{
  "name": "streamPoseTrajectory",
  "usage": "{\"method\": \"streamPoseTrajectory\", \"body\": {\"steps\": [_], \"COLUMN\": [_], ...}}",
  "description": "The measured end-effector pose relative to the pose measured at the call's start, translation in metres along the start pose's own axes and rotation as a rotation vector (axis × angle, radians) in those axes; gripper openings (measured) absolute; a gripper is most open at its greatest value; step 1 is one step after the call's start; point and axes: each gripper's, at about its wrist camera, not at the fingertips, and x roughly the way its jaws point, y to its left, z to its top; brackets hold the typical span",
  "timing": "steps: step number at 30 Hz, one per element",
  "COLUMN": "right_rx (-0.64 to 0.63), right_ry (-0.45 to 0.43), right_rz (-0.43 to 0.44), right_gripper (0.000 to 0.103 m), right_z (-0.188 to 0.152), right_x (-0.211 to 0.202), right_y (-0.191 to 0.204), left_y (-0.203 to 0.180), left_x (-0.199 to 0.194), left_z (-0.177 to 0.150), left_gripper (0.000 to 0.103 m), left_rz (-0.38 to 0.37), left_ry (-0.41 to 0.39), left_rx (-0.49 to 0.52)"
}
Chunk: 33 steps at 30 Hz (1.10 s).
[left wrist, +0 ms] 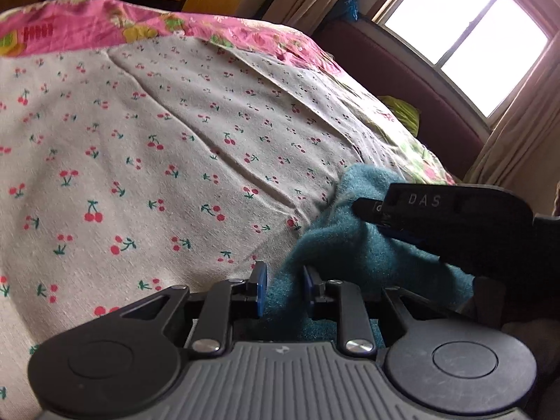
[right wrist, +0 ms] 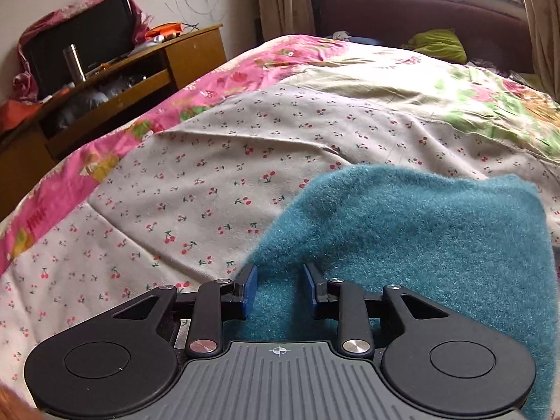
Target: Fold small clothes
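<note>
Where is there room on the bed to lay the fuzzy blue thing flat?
The cherry sheet is bare between the pink border and the teal cloth. The desk is cluttered, and things lie by the headboard.

Counting now: one teal fuzzy garment (right wrist: 420,231), one cherry-print sheet (right wrist: 245,175) on one bed (right wrist: 367,66), two claws, left claw (left wrist: 281,288) and right claw (right wrist: 280,290), one steel flask (right wrist: 74,63), one green pillow (right wrist: 439,45), one window (left wrist: 465,38).
</note>
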Motion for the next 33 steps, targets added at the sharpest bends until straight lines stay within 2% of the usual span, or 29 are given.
{"method": "streamPoseTrajectory", "body": {"steps": [5, 8, 10, 13, 16, 20, 24, 29, 32, 33], "right_rx": [0.103, 0.187, 0.263, 0.361, 0.372, 0.411, 0.457, 0.440, 0.457, 0.468], "right_ry": [-0.085, -0.155, -0.163, -0.088, -0.081, -0.098, -0.105, -0.108, -0.095, -0.092], "right_rz": [0.064, 0.032, 0.005, 0.030, 0.042, 0.094, 0.135, 0.132, 0.144, 0.156], "right_gripper": [0.029, 0.033, 0.036, 0.036, 0.036, 0.036, 0.036, 0.036, 0.036, 0.036], "right_z": [-0.011, -0.037, -0.060, -0.094, -0.112, -0.118, -0.128, -0.137, -0.142, -0.144], "right_x": [-0.063, -0.107, -0.127, -0.129, -0.124, -0.129, -0.131, -0.129, -0.124, -0.123], "right_y": [-0.038, -0.078, -0.106, -0.130, -0.130, -0.137, -0.147, -0.143, -0.144, -0.147], "left_y": [-0.009, -0.016, -0.018, -0.020, -0.029, -0.053, -0.093, -0.141, -0.144, -0.142], "left_x": [-0.001, 0.000, 0.000, -0.001, -0.013, -0.046, -0.056, -0.012, 0.035, 0.041], "left_z": [-0.002, -0.004, -0.004, -0.001, 0.002, 0.009, 0.018, 0.018, 0.011, 0.005], "left_gripper": [0.042, 0.042, 0.042, 0.042, 0.042, 0.042, 0.042, 0.042, 0.042, 0.043], "left_rz": [0.026, 0.047, 0.053, 0.056, 0.061, 0.091, 0.038, -0.034, 0.024, 0.028], "left_ry": [-0.015, -0.018, -0.020, -0.017, -0.046, -0.143, -0.195, -0.125, 0.022, 0.026], "left_rx": [0.057, 0.097, 0.107, 0.102, 0.130, 0.242, 0.357, 0.482, 0.525, 0.539]}}
